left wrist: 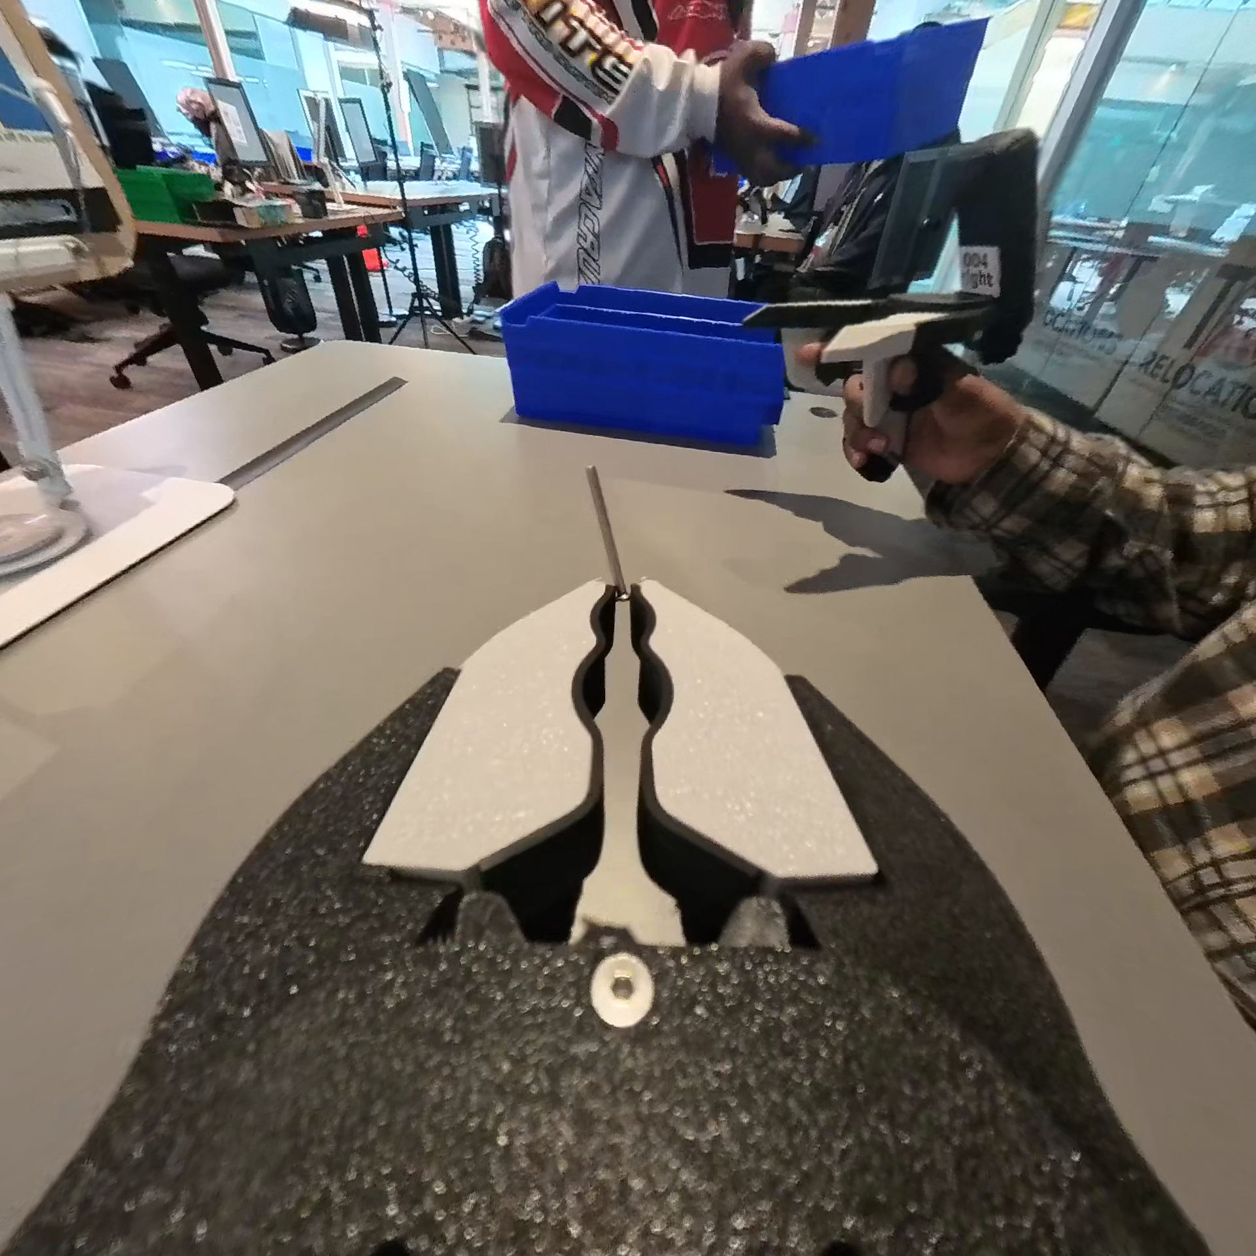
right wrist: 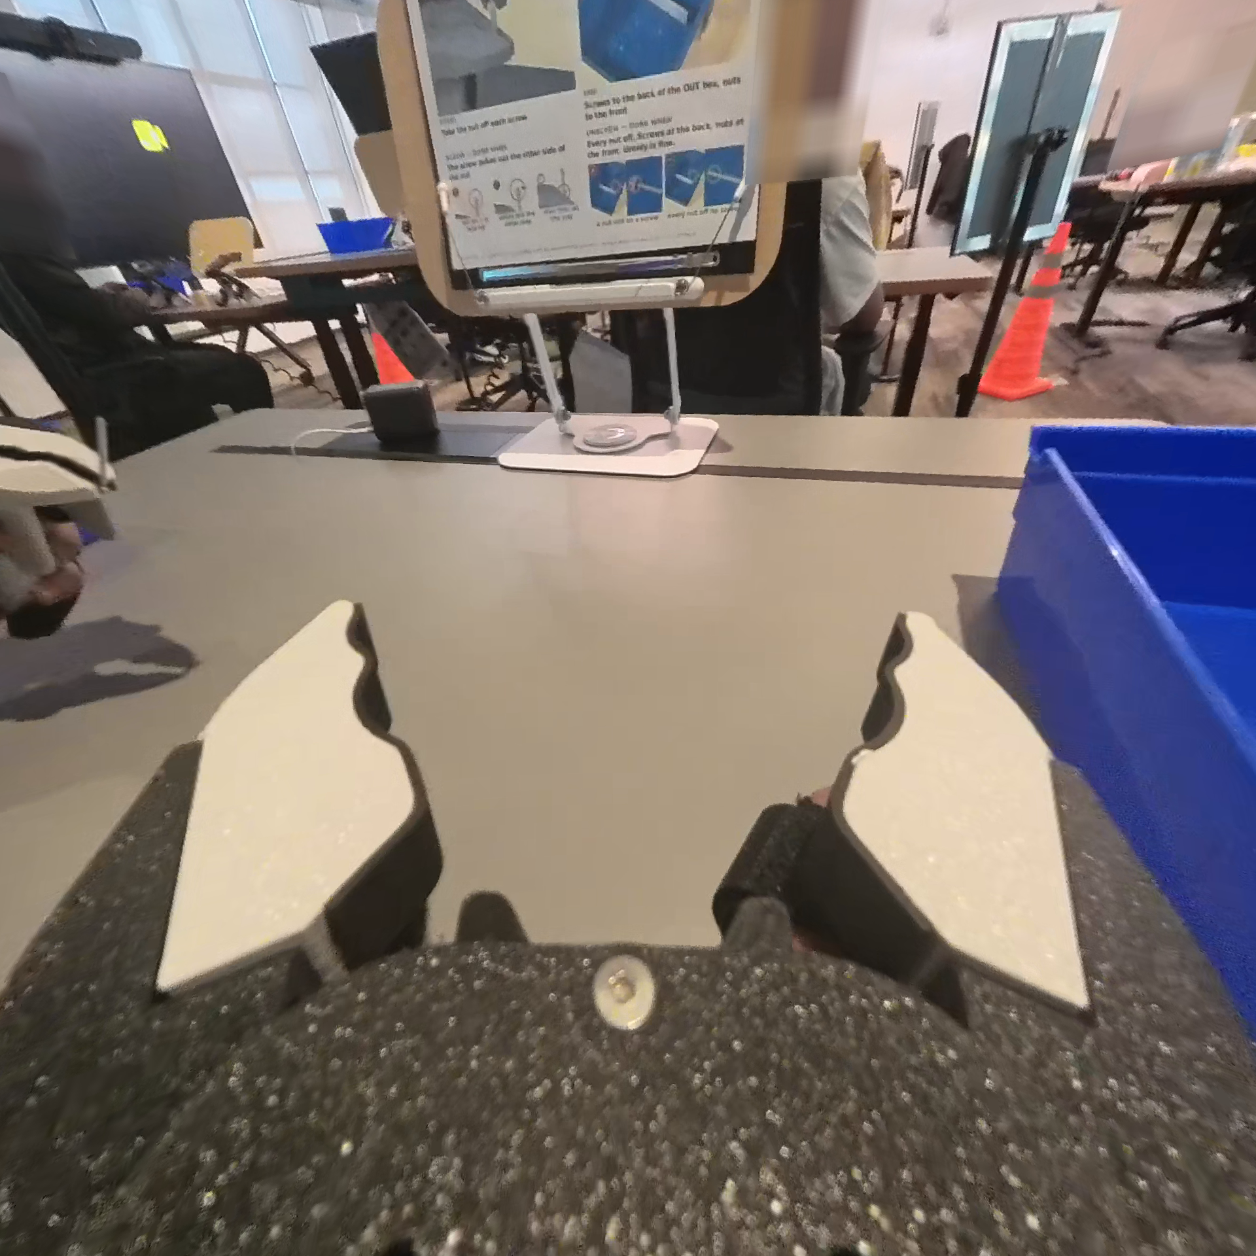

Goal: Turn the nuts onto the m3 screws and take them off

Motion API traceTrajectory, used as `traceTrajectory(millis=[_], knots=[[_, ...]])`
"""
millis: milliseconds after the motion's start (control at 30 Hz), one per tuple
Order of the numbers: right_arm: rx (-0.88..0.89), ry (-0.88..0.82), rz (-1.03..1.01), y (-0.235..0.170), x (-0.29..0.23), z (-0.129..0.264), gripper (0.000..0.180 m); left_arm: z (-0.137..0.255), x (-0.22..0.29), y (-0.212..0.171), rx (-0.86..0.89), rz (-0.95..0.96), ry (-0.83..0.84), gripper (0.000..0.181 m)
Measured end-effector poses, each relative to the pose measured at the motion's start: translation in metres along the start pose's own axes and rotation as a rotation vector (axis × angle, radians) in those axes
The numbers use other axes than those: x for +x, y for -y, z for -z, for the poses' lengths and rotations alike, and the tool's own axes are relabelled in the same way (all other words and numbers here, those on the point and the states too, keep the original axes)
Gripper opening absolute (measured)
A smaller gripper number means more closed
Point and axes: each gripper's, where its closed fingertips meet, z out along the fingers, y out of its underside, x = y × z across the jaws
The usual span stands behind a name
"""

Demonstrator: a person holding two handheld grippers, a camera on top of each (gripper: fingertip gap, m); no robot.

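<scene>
My left gripper is shut on the head end of a long thin silver screw. The screw points up and away from the fingertips, above the grey table. No nut shows on it. The same screw and the left gripper show at the far left of the right wrist view. My right gripper is open and empty, held above the table. It also shows in the left wrist view, held in a hand beside the blue bin.
The blue bin stands at the right of the right gripper. A person behind the table holds another blue bin. A tablet stand with a white base and a small dark cube are at the table's far edge.
</scene>
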Motion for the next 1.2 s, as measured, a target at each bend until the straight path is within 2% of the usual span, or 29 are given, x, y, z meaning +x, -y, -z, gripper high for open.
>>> traceTrajectory(millis=[133,600,967,1200], knots=[[0.008,0.013,0.033,0.007,-0.009,0.005,0.137,0.001,0.002,-0.006,-0.026,-0.008,0.005,0.004],[0.000,0.098,0.064,0.014,-0.042,-0.004,0.136,0.007,0.003,0.006,0.066,0.024,-0.008,0.004],[-0.011,0.226,0.049,0.008,-0.077,-0.033,0.135,0.013,0.002,0.012,0.152,0.034,-0.022,0.004],[-0.034,0.291,0.067,0.001,-0.097,-0.051,0.132,0.015,0.004,0.015,0.187,-0.048,-0.005,0.004]])
